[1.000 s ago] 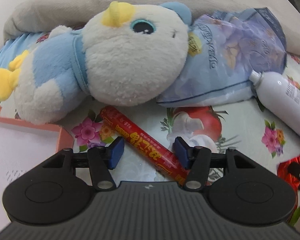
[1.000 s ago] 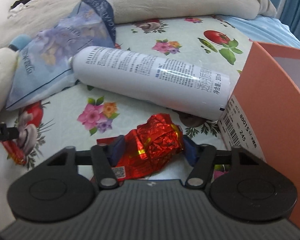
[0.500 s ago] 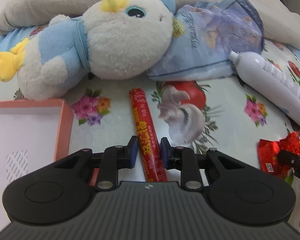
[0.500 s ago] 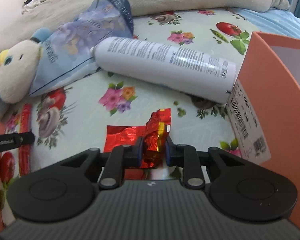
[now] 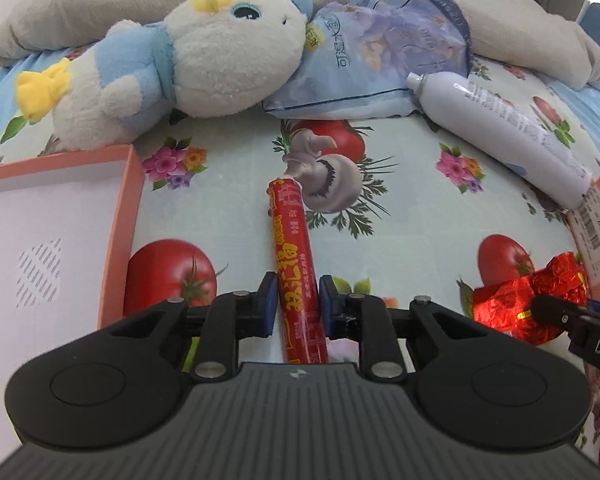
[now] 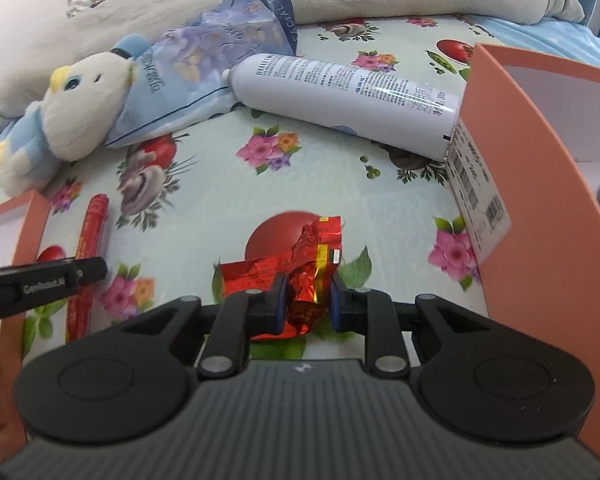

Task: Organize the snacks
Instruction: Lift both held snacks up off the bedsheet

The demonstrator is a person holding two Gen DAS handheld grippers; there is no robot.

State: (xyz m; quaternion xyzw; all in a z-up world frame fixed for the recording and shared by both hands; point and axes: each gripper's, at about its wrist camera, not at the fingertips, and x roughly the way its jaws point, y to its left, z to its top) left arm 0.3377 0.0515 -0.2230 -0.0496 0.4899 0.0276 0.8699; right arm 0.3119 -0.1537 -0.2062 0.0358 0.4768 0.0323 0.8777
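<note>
In the left wrist view, my left hand-held gripper point(image 5: 298, 306) has just clamped the red sausage stick point(image 5: 294, 264) above the bed point(image 5: 228, 216); the pink tray point(image 5: 118, 236) lies left, my likely drop.

In the right wrist view, my right hand-held gripper point(image 6: 306, 306) has just pinched the red foil snack point(image 6: 306, 264); the pink box point(image 6: 520, 184) stands right, probably next.

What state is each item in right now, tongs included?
Left tongs: shut on the red sausage stick.
Red sausage stick: gripped near one end.
Right tongs: shut on the red foil snack.
Red foil snack: crumpled, gripped.
White bottle: lying on its side, base against the right orange box.
Blue tissue pack: lying under the plush toy's head.
Plush toy: lying on its side.
Left orange box: open.
</note>
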